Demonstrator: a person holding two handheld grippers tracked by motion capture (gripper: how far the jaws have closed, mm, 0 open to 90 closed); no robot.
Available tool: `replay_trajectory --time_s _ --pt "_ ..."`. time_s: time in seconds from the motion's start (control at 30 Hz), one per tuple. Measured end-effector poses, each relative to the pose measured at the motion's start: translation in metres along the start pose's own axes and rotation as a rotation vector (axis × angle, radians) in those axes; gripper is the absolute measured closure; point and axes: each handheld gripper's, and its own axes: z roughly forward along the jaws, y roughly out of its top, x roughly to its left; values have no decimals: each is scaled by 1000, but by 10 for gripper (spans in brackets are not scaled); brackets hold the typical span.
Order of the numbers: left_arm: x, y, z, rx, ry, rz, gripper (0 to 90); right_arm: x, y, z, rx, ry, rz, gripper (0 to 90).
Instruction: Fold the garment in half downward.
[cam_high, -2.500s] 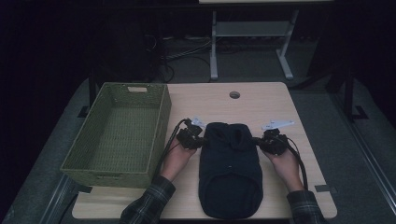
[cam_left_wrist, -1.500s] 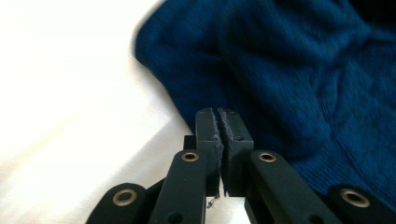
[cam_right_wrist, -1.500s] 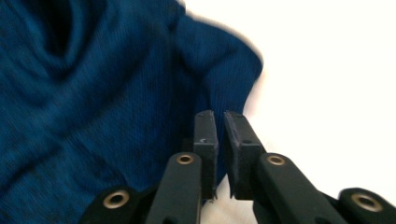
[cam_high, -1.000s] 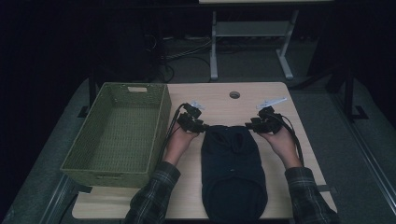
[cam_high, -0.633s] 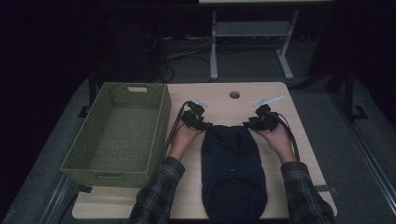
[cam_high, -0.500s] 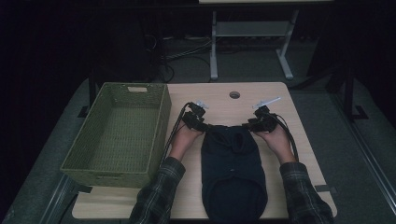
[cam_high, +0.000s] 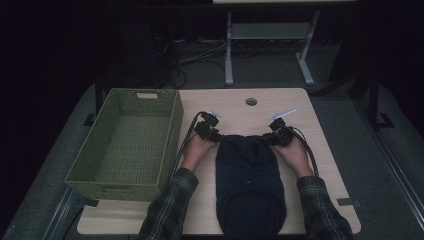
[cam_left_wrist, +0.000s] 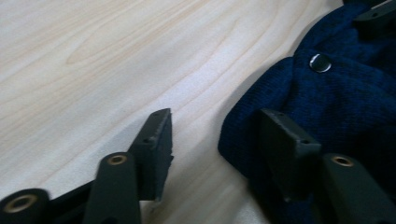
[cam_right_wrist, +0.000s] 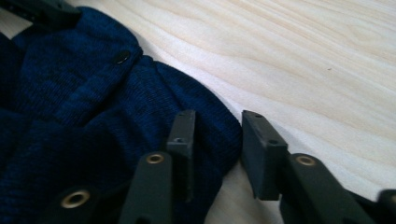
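We have the dark blue knit garment (cam_high: 250, 185) lying lengthwise, near to far, on the bench (cam_high: 240, 102), its far corners between our half-open claws, left claw (cam_left_wrist: 212, 140) and right claw (cam_right_wrist: 217, 140) each straddling an edge without pinching it yet.

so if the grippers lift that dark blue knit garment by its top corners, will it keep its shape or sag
The dark blue knit garment will probably sag: it lies limp and rumpled at the far edge. The coarse knit should grip well. The folded bulk may make it heavyish.
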Motion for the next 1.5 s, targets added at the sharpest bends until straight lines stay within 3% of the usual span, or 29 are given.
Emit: replay_trajectory --time_s 0.2,0.47,0.67,0.9,1.03,1.23,1.5 --pt "-1 1 0 6 -57 19 660 2 1 0 6 6 2 733" --pt "-5 3 1 8 -68 10 834 3 1 1 12 11 6 795" --pt "-10 5 0 23 -36 36 864 6 4 0 26 -17 -11 808" --pt "-8 8 -9 5 -56 -14 864 7 7 -10 3 -27 -2 807" --pt "-10 14 -17 -8 -51 -12 864 8 9 -20 -31 -24 -7 807" --pt "-16 24 -33 -48 -37 22 859 8 14 -34 -46 -23 -15 806" --pt "-22 37 -56 -92 -13 73 860 14 25 -60 -113 -21 -28 806"
